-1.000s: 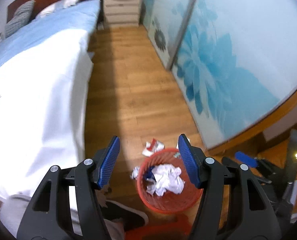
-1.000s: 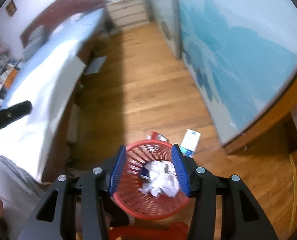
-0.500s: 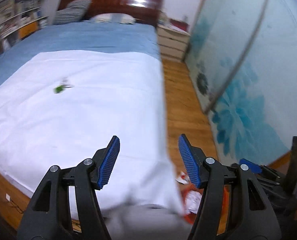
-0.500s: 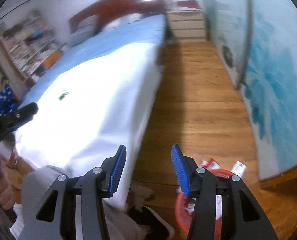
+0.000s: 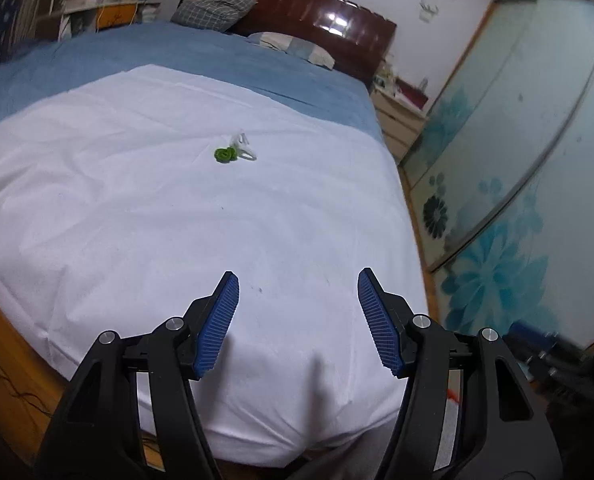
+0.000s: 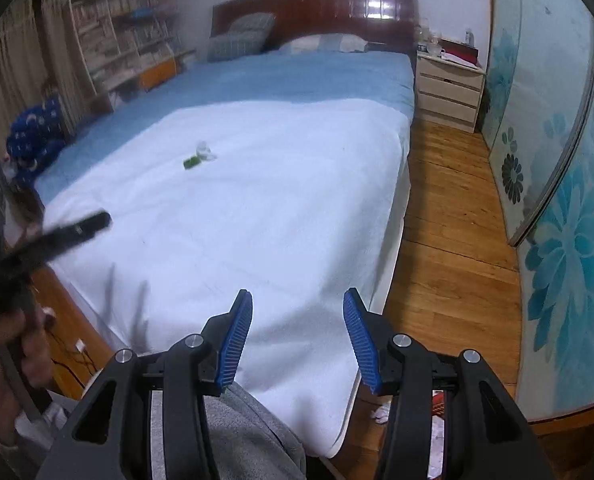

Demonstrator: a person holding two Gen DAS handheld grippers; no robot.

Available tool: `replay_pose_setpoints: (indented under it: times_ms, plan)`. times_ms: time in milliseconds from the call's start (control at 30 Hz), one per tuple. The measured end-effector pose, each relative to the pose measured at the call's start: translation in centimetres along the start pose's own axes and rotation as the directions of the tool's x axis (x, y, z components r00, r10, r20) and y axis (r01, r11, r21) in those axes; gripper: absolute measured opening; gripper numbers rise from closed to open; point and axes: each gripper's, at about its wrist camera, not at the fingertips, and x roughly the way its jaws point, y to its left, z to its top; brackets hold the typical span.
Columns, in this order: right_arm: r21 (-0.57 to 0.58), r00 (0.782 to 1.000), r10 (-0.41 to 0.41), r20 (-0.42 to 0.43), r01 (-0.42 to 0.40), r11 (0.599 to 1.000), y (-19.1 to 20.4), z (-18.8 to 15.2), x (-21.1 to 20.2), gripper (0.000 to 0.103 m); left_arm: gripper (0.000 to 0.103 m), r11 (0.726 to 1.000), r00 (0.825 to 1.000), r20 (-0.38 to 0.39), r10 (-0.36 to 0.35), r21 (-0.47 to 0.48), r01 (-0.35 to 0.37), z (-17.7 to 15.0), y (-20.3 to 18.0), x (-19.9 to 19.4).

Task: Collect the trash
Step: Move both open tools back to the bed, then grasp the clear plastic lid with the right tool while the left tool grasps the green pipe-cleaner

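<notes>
A small green and clear plastic scrap (image 5: 234,149) lies on the white sheet (image 5: 145,216) in the middle of the bed; it also shows in the right wrist view (image 6: 199,156). My left gripper (image 5: 297,320) is open and empty, held above the foot of the bed, well short of the scrap. My right gripper (image 6: 297,336) is open and empty, over the bed's near right corner. A bit of the red basket (image 6: 438,404) and white paper scraps (image 6: 382,413) show low on the floor behind the right finger.
The bed has a blue blanket (image 5: 201,56), pillows (image 5: 213,5) and a dark headboard (image 5: 317,16). A nightstand (image 6: 449,90) stands by the sliding wardrobe doors (image 6: 557,184). A wooden floor strip (image 6: 449,232) runs between bed and doors. Bookshelves (image 6: 113,44) stand at left.
Both grippers have swung up and left, away from the red basket on the floor, to face the bed. The green scrap has come into view. Both stay open.
</notes>
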Motion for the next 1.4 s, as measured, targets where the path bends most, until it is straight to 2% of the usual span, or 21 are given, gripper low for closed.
replay_pose_setpoints:
  times_ms: [233, 333, 433, 500, 600, 700, 800, 967, 1033, 1133, 1167, 1200, 1233, 1300, 1400]
  plan:
    - [-0.049, 0.998, -0.049, -0.049, 0.047, 0.998, 0.9, 0.3, 1.7, 0.048, 0.062, 0.997, 0.999, 0.012, -0.036, -0.064, 0.036, 0.8, 2.0, 0.4]
    - [-0.071, 0.997, -0.021, -0.072, 0.016, 0.997, 1.3, 1.4, 2.9, 0.048, 0.063, 0.998, 0.999, 0.011, -0.030, -0.060, 0.030, 1.0, 2.4, 0.6]
    - [-0.062, 0.997, 0.048, -0.062, -0.052, 0.997, 1.8, 4.9, 5.5, 0.048, 0.066, 0.998, 0.999, 0.014, -0.029, -0.058, 0.029, 1.8, 3.2, 0.9]
    - [-0.044, 0.993, 0.100, -0.054, -0.103, 0.994, 2.6, 8.3, 8.8, 0.048, 0.067, 0.996, 1.000, 0.023, -0.020, -0.087, 0.022, 2.4, 4.2, 0.9]
    - [-0.040, 0.990, 0.131, -0.046, -0.133, 0.990, 4.1, 12.4, 13.6, 0.048, 0.069, 0.988, 0.999, 0.034, -0.035, -0.148, 0.040, 3.2, 6.0, 1.0]
    - [-0.040, 0.990, 0.132, -0.050, -0.134, 0.990, 7.1, 17.0, 20.1, 0.048, 0.070, 0.985, 0.999, 0.041, -0.018, -0.172, 0.025, 3.6, 7.0, 0.9]
    - [-0.065, 0.992, 0.115, -0.057, -0.119, 0.991, 10.2, 19.9, 25.5, 0.048, 0.071, 0.985, 0.999, 0.040, -0.011, -0.173, 0.018, 3.9, 7.5, 1.0]
    - [-0.124, 0.989, 0.135, -0.051, -0.141, 0.982, 15.3, 23.5, 30.6, 0.048, 0.071, 0.981, 1.000, 0.021, -0.002, -0.194, 0.006, 4.3, 8.6, 1.7]
    - [-0.121, 0.987, 0.146, -0.064, -0.153, 0.981, 16.6, 24.6, 32.4, 0.048, 0.071, 0.983, 1.000, 0.004, 0.029, -0.183, -0.027, 4.3, 8.6, 1.8]
    - [-0.095, 0.987, 0.110, -0.120, -0.122, 0.988, 17.2, 25.0, 35.3, 0.047, 0.071, 0.988, 0.999, 0.004, 0.035, -0.148, -0.034, 4.4, 8.2, 1.8]
    - [-0.085, 0.984, 0.107, -0.143, -0.119, 0.989, 17.4, 24.9, 36.4, 0.044, 0.071, 0.989, 1.000, 0.003, 0.030, -0.143, -0.029, 4.5, 8.2, 1.9]
    - [-0.072, 0.978, 0.109, -0.179, -0.123, 0.990, 17.1, 24.5, 37.6, 0.031, 0.071, 0.989, 1.000, 0.000, 0.030, -0.142, -0.029, 4.6, 8.3, 2.2]
    - [-0.066, 0.975, 0.116, -0.187, -0.130, 0.989, 16.9, 24.3, 38.0, 0.028, 0.071, 0.989, 1.000, 0.000, 0.030, -0.145, -0.029, 4.6, 8.5, 2.4]
    - [-0.043, 0.975, 0.155, -0.160, -0.163, 0.986, 16.1, 23.8, 37.7, 0.022, 0.071, 0.987, 0.999, -0.006, 0.048, -0.156, -0.049, 4.8, 9.1, 3.1]
    - [-0.019, 0.976, 0.184, -0.117, -0.188, 0.982, 14.7, 23.0, 36.2, 0.020, 0.071, 0.986, 0.998, -0.005, 0.059, -0.156, -0.059, 5.6, 9.3, 4.4]
